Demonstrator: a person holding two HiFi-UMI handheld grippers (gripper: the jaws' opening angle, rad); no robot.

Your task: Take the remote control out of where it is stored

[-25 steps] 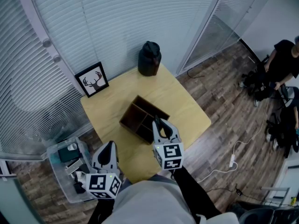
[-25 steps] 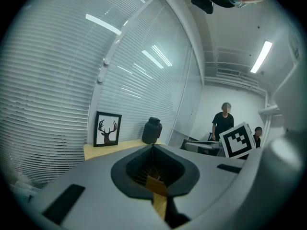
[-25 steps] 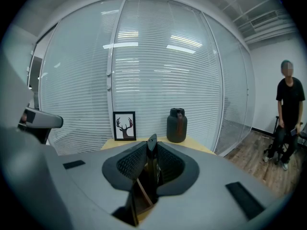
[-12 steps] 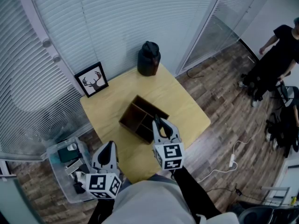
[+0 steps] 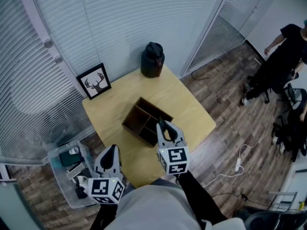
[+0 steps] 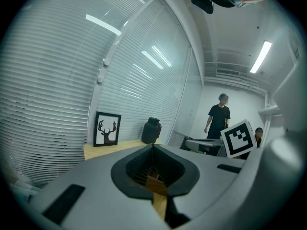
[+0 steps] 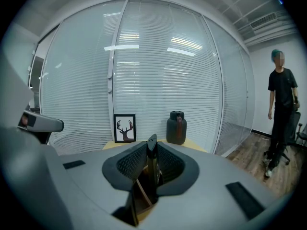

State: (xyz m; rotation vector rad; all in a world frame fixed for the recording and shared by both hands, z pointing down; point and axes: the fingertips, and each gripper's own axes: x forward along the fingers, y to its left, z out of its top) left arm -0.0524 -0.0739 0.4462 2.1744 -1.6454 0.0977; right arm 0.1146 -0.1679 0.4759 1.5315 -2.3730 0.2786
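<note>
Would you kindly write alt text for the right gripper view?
The right hand-held gripper grips a slim dark remote control over a wooden box; behind stand a deer picture, a dark jar and blinds.

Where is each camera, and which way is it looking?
Head view: on the person's head, looking steeply down at the table, wooden box, left gripper, right gripper.
Left gripper view: rides that gripper, facing the deer picture past shut jaws.
Right gripper view: rides that gripper, facing the blinds; jaws shut on the remote control.
Shared: both gripper views show the dark jar.
</note>
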